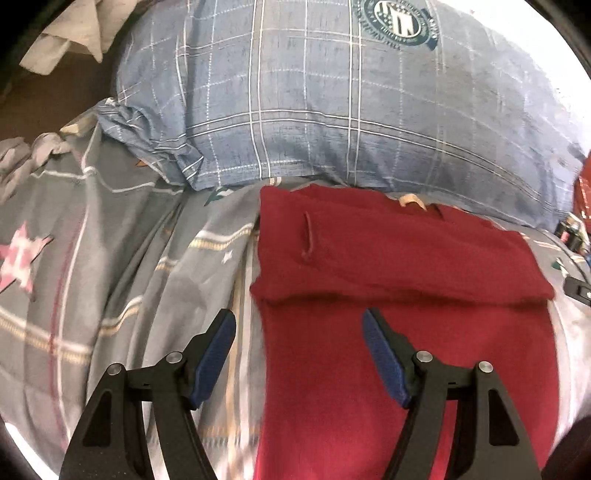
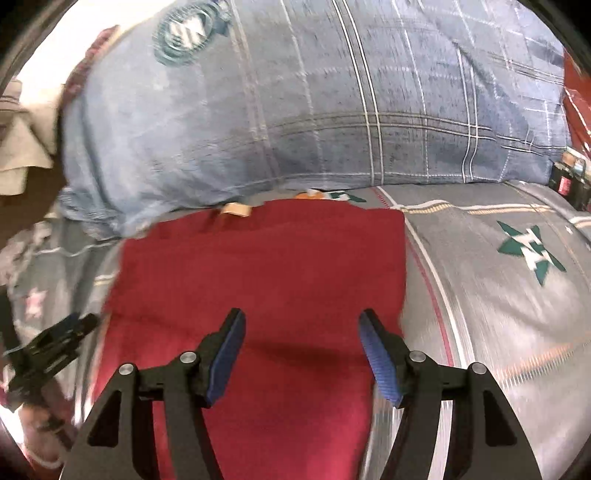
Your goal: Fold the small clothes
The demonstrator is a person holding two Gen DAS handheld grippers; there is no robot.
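- On my left camera, far left, I see the grey checked bedsheet (image 1: 110, 266) with a pink star (image 1: 20, 264) printed on it, and some pale cloth (image 1: 70, 33) bunched in the upper corner.
- My left gripper (image 1: 299, 321) has its jaws spread wide, holding nothing. Its left finger is over the sheet, its right finger over the red garment (image 1: 399, 295), so it straddles the garment's left edge.
- The red garment lies flat on the sheet, its far part folded over toward me and ending in a straight fold line across its width. A small tan label (image 1: 412, 201) shows at its far edge.
- Behind it sits a blue checked pillow (image 1: 332, 103) with a round badge (image 1: 397, 20); the garment's far edge lies just beside it.
- My right gripper (image 2: 301, 319) is also wide apart and empty, both fingers above the garment's right half.
- Right of the garment, on my right camera, the sheet carries a green star (image 2: 530, 249).
- Farthest right, a dark object (image 2: 567, 181) rests near the pillow's corner; I cannot tell what it is.
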